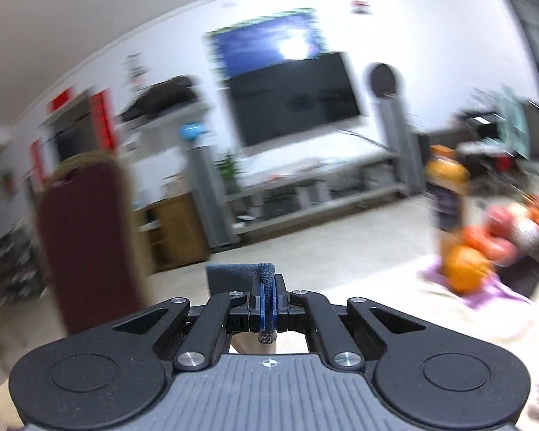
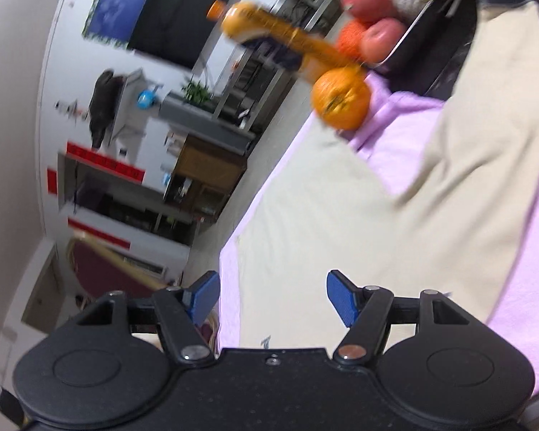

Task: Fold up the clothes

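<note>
My left gripper (image 1: 268, 287) is shut, its blue pads pressed on a thin edge of dark knitted cloth (image 1: 267, 276). A dark grey-blue flap of that cloth (image 1: 230, 276) sticks out to the left; the rest is hidden below the gripper body. In the right wrist view a cream garment (image 2: 341, 215) lies spread on a lilac table cover (image 2: 395, 136). My right gripper (image 2: 273, 294) hovers open over the garment's near part, close to the table's left edge, with nothing between its blue pads. Both views are blurred by motion.
An orange (image 2: 341, 98), an orange-capped bottle (image 2: 280, 36) and a metal tray (image 2: 406, 46) of apples stand at the table's far end, beyond the garment. A dark red chair back (image 1: 86, 237) stands left of the left gripper. Beyond lie open floor, a TV and shelves.
</note>
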Demonstrator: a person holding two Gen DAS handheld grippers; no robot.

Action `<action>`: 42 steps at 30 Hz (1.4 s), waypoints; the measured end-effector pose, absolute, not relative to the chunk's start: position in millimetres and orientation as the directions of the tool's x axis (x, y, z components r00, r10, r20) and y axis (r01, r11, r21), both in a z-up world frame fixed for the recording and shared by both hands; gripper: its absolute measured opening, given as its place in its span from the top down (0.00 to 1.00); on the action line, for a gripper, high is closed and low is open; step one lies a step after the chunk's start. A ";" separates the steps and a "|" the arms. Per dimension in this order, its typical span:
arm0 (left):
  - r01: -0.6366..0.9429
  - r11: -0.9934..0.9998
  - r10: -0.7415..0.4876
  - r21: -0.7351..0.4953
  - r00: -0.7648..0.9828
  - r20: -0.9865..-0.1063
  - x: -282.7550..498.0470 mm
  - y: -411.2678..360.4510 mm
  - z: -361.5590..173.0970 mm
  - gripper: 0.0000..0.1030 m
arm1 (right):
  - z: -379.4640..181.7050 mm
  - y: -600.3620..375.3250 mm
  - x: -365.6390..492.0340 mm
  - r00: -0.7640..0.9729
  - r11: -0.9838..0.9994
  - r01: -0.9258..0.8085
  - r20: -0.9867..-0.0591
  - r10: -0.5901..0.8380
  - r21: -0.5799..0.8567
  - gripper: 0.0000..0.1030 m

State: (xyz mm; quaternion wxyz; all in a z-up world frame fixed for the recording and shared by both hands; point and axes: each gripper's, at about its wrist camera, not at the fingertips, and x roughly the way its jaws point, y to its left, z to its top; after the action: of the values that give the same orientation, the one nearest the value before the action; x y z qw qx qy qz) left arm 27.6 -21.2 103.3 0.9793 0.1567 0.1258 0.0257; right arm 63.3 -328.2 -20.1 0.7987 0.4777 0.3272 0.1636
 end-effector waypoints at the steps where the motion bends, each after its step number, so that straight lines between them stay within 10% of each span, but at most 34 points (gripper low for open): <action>1: 0.028 0.952 0.055 0.304 0.964 -0.260 31.0 -40.6 94.9 0.98 | -20.2 -333.2 60.2 0.742 0.497 0.051 -0.366 0.562 0.866 0.37; 11: 0.261 0.947 -0.114 0.186 0.817 -0.566 53.8 -123.7 25.6 0.66 | -35.5 -365.2 78.4 0.750 0.506 0.144 -0.428 0.505 0.850 0.36; 19: -0.030 0.989 0.120 0.145 0.735 -0.668 59.7 28.7 -7.8 0.73 | -44.6 -333.4 87.8 0.662 0.665 0.170 -0.584 0.470 0.727 0.35; 23: -0.246 0.968 0.203 0.054 0.636 -0.745 60.2 87.9 -36.9 0.84 | -52.3 -305.4 101.3 0.614 0.771 0.166 -0.676 0.407 0.615 0.60; 38: -0.332 0.936 0.288 0.115 0.538 -0.792 45.9 117.9 -53.1 0.75 | -83.6 -191.1 121.4 0.555 0.993 -0.090 -0.824 0.114 0.077 0.48; 42: -0.416 0.905 0.341 0.095 0.570 -0.748 36.8 132.4 -36.3 0.75 | -77.8 -186.5 110.0 0.599 0.991 -0.107 -0.790 0.126 0.076 0.85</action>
State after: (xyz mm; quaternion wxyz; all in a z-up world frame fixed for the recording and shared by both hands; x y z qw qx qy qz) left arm 36.8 132.4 -36.3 0.8849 -0.0457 0.4114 0.2137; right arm 110.0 -186.5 -77.8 0.8942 0.0105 0.4427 0.0651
